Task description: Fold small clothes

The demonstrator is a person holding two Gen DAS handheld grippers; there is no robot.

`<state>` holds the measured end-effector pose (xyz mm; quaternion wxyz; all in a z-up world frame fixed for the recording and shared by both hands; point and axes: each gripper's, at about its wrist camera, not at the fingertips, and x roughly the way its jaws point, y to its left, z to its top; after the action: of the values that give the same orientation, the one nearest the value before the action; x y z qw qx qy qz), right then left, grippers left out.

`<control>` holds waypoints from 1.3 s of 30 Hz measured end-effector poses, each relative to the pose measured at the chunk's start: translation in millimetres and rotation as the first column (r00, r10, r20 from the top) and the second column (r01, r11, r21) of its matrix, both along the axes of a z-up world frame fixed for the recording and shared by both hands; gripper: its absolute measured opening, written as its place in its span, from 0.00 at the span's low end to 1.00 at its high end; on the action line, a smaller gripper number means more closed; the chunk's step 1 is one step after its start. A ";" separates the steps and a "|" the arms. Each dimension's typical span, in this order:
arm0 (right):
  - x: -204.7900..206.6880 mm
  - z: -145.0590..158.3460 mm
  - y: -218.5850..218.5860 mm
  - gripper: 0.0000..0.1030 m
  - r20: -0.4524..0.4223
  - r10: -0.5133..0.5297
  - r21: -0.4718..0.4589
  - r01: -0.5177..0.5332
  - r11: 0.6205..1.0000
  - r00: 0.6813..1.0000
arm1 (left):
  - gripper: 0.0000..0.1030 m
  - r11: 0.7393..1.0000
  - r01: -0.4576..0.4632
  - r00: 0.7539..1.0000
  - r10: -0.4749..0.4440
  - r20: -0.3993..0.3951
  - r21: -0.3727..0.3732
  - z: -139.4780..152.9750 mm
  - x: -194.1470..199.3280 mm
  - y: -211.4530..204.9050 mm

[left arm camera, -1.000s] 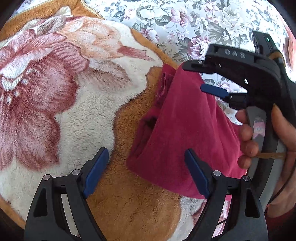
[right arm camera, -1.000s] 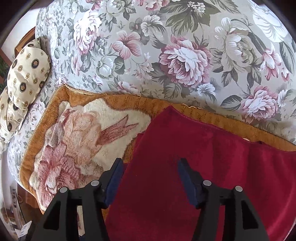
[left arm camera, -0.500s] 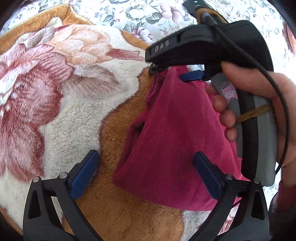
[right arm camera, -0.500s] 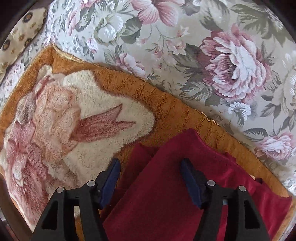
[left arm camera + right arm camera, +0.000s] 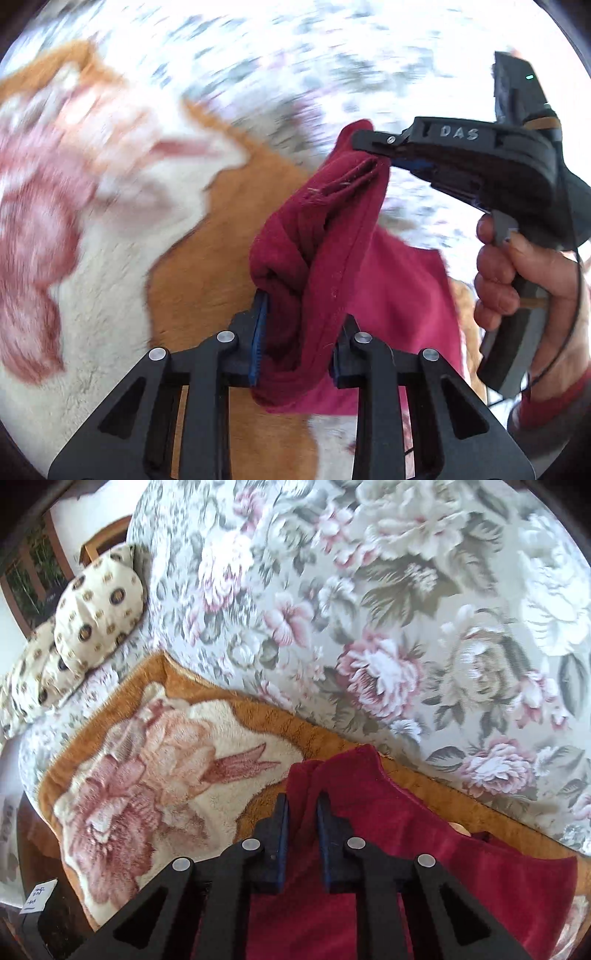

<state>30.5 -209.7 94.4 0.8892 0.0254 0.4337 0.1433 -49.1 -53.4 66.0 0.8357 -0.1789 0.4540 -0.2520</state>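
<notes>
Okay, both grippers are clamped on the red garment (image 5: 317,236). Left gripper (image 5: 297,339) has its blue-padded fingers (image 5: 259,339) pinched on a bunched lower fold of the cloth, with fabric bulging out above and below the pads. Right gripper (image 5: 384,157) grips the upper corner of the same garment, seen from the left wrist view with the person's right hand (image 5: 517,273) wrapped around its handle (lettering "DAS" on the body). So the cloth hangs lifted and stretched between the two grippers, rest of it draping down onto the fleece blanket (image 5: 110,295). From the right wrist view, the right gripper (image 5: 302,834) has its fingers nearly together with a ridge of red fabric (image 5: 406,849) pinched between them; the garment spreads to the right over the orange-bordered rose-print blanket (image 5: 155,768). Blanket lies on a floral bedspread (image 5: 369,609). Patterned pillow (image 5: 99,609) sits upper left on the bed. Left view background is motion-blurred.
</notes>
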 end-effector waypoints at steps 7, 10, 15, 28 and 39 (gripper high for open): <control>-63.1 49.0 -86.5 0.12 0.092 -0.125 0.043 0.122 0.992 0.988 | 0.24 0.973 0.229 0.968 -0.226 0.111 -0.007 45.6 -41.5 -67.3; -83.2 50.5 -131.6 0.12 0.090 -0.187 0.053 0.183 0.982 0.978 | 0.24 0.946 0.325 0.941 -0.324 0.095 0.004 47.1 -54.7 -106.6; -103.2 26.2 -203.1 0.12 0.045 -0.309 0.081 0.304 0.949 0.950 | 0.24 0.893 0.443 0.891 -0.448 0.066 0.080 26.0 -76.9 -172.4; -152.1 -9.1 -247.6 0.45 -0.056 -0.384 0.345 0.379 0.858 0.921 | 0.64 0.836 0.532 0.838 -0.542 0.060 0.132 46.3 -75.8 -157.7; -158.8 -59.9 -230.1 0.55 -0.196 -0.394 0.387 0.440 0.810 0.898 | 0.65 0.887 0.397 0.912 -0.409 0.005 0.235 -9.8 -65.1 -118.5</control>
<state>-128.4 -439.9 34.5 0.8475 0.3192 0.4227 0.0334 -114.2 -171.8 56.2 0.7921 0.0237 0.4844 -0.3707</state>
